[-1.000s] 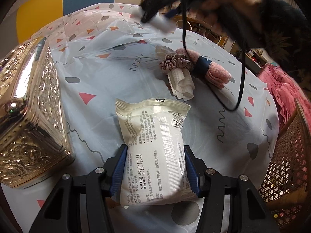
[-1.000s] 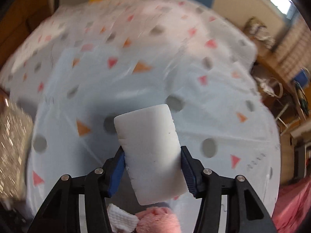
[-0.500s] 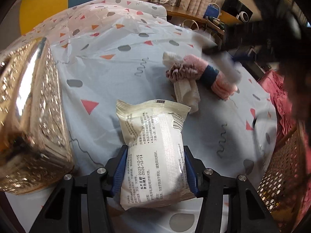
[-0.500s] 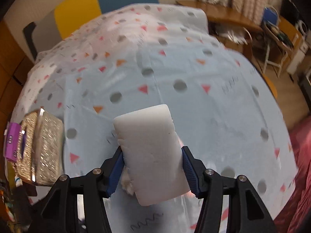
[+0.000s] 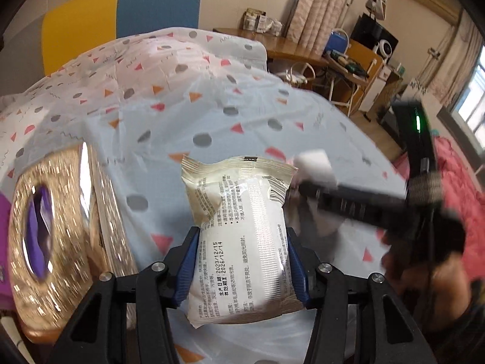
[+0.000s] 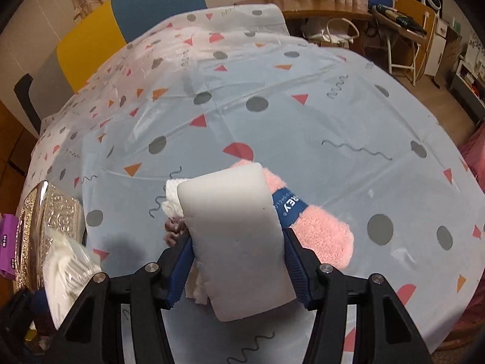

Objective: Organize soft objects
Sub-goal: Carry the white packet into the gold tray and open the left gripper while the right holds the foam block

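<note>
Gripping a sealed packet (image 5: 242, 239) between left fingers (image 5: 189, 264) — white sponge (image 6: 233, 236) clamped by right fingers (image 6: 182, 270)

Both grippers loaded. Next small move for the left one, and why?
Probably carry the white packet, clamped in the left gripper, over to the gold box and lower it in. The packet hangs clear of the tablecloth with the box close beside it. The right gripper holds the white sponge above the pink roll, so it is occupied.
</note>
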Motion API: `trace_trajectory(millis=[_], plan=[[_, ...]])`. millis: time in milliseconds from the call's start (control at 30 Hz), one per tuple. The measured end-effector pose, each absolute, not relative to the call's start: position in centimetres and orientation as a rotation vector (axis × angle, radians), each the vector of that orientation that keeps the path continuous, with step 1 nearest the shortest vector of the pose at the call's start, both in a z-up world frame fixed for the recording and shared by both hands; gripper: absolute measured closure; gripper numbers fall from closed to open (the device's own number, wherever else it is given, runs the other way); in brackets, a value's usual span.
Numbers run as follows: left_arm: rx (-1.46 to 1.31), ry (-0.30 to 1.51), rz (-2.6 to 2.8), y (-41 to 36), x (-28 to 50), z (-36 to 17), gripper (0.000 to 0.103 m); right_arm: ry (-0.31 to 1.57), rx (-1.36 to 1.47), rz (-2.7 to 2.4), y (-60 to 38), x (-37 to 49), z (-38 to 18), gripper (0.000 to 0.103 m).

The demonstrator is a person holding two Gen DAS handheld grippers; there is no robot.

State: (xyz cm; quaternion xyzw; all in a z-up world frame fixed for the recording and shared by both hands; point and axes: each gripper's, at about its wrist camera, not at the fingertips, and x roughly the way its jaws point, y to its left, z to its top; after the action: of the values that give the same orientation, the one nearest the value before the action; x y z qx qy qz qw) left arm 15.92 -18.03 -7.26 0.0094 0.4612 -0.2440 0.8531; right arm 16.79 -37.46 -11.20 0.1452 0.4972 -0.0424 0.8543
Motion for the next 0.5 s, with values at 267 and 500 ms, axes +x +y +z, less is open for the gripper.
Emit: trace_trajectory(millis=[267,500], plan=[[-0.072,0.879,-0.393,-13.4,20.0,-2.9,0.049,0.985,0.227,-0.07,-36.2,16.8,-10.3,0.046],[-0.149,0.818,-0.201,-3.4,22.4,-0.3,0.049,0.911,0.172,-0.045,-35.3,16.5,-9.0,0.046]])
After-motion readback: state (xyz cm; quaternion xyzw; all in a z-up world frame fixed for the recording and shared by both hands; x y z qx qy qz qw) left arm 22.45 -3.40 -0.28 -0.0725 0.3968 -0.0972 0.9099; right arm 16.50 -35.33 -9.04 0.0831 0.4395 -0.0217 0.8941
